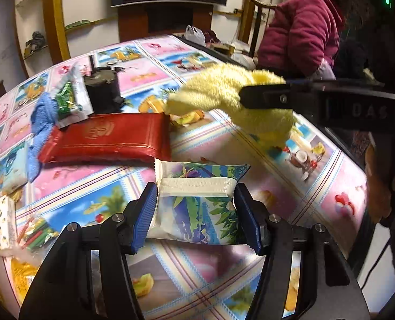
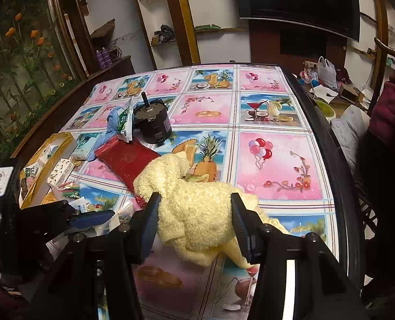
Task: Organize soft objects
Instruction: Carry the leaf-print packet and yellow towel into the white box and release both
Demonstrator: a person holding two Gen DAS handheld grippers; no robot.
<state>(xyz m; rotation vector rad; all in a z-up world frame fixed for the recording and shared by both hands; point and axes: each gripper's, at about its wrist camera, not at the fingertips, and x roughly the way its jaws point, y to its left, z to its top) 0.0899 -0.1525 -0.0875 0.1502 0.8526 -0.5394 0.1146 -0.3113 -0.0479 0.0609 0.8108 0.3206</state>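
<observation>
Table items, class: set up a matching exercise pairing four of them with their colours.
Things:
1. towel
2. flat packet
3. cloth
4. motor

Colours:
A. blue
B. black
C. pale yellow
D. red

Pairs: 1-C, 2-D, 3-A, 4-B

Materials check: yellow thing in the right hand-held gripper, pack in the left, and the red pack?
Yellow towel: looks like terry or fleece cloth, matte, with fuzzy pile and limp folds. Tissue pack between the left hand-held gripper fingers: thin printed plastic film, slightly glossy, with a crimped end seam and white flap. Red pack: glossy film or foil, judging by highlights and wrinkles; which one is unclear.
</observation>
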